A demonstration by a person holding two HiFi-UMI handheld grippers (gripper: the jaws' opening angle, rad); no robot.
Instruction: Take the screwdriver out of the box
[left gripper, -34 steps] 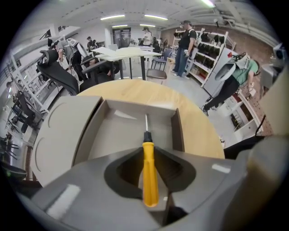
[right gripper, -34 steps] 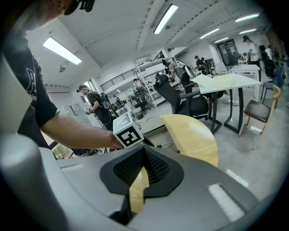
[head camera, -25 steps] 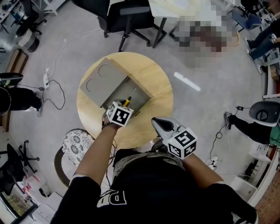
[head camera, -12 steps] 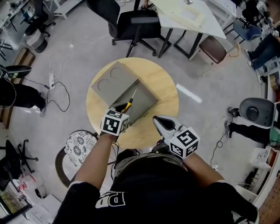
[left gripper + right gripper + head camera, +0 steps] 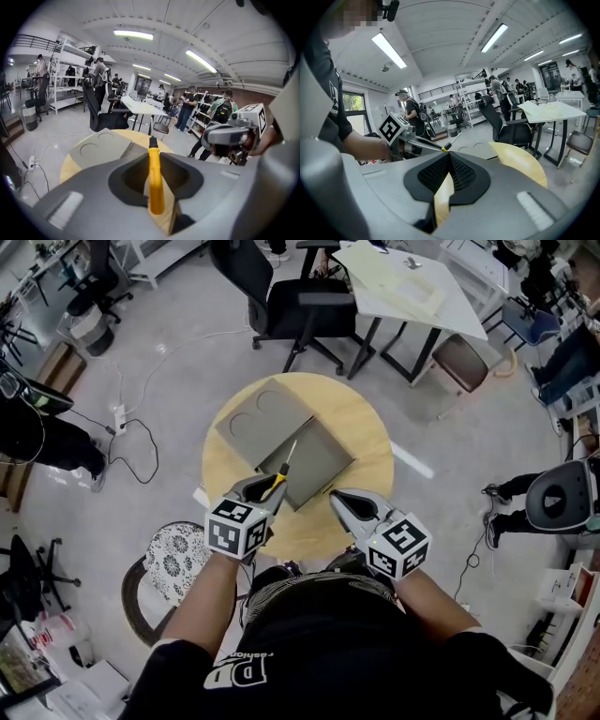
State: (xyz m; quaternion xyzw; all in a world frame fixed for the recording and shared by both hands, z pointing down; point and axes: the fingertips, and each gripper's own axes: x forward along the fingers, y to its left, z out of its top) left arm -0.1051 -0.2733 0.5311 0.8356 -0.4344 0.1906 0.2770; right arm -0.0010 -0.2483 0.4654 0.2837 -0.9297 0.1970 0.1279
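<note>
1. The round wooden table [image 5: 367, 432] stands in the middle of an open workshop floor, and on it sits a grey box [image 5: 317, 468] lying open.
2. The box's lid [image 5: 262, 413], with two round recesses pressed into it, lies flat on the far left of the tabletop, joined to the tray part nearer the person.
3. The left hand-held gripper [image 5: 267, 488] is clamped on the screwdriver [image 5: 281, 472]. In the left gripper view the yellow handle runs straight up between the two dark jaw pads, which press on it from both sides.
4. The screwdriver is held up over the near edge of the box. Its black collar and thin metal shaft point away from the person, across the open tray.
5. In the right gripper view the shaft slants up in the air, clear of the tabletop.
6. The right hand-held gripper [image 5: 339, 500] hovers just right of the left one, over the table's near edge. Its jaws are closed with the tips together, and nothing is between them.
7. The two grippers are near each other but apart.
8. Around the table there is a black office chair [image 5: 300, 306] and a white desk [image 5: 412, 287] beyond, a patterned round stool [image 5: 173, 549] by the person's left arm, and a cable [image 5: 141, 442] trailing on the floor.
</note>
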